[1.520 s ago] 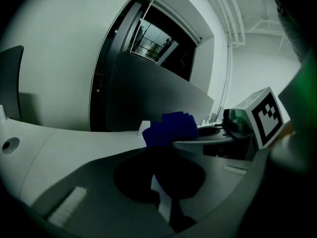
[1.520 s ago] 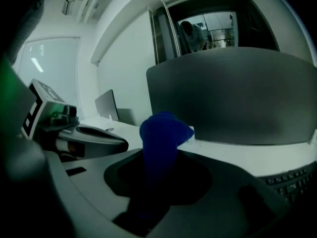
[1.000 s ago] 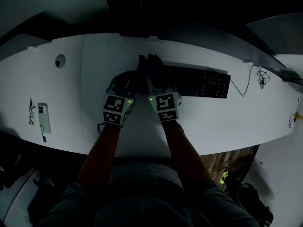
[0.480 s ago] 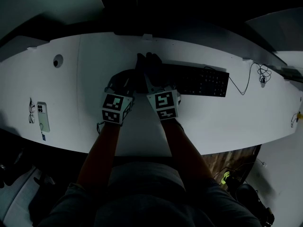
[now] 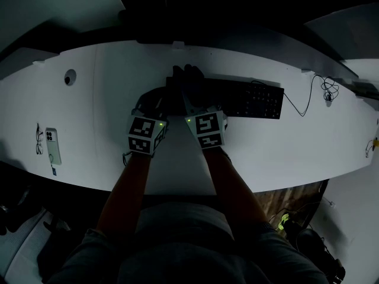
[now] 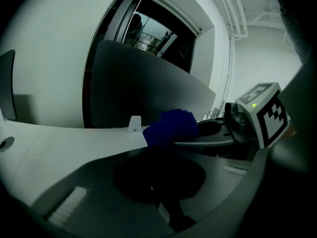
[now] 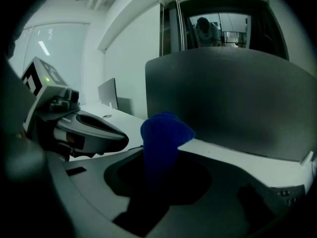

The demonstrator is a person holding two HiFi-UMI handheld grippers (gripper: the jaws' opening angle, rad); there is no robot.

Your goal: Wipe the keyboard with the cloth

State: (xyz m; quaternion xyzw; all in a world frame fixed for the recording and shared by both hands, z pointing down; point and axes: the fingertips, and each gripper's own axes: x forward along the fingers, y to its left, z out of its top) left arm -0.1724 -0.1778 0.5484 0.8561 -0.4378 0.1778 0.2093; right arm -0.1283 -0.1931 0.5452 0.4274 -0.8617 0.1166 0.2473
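Your right claw point(image 7: 157, 190) pinches the soft, limp cloth point(image 7: 163, 133) by its bunched fold, so hold there; left claw point(image 6: 158, 182) closed, empty.

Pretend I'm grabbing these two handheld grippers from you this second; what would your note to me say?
Right gripper: shut on the blue cloth, which sticks up from its jaws, at the keyboard's left end.
Left gripper: close beside the right one, by that same end; too dark to tell whether its jaws grip anything.
Keyboard lies on the white desk, stretching off to the right.
Done: cloth picked up and brought to the keyboard; how much is wiped doesn't show.
Left: probably sweep the cloth rightward along the keys.
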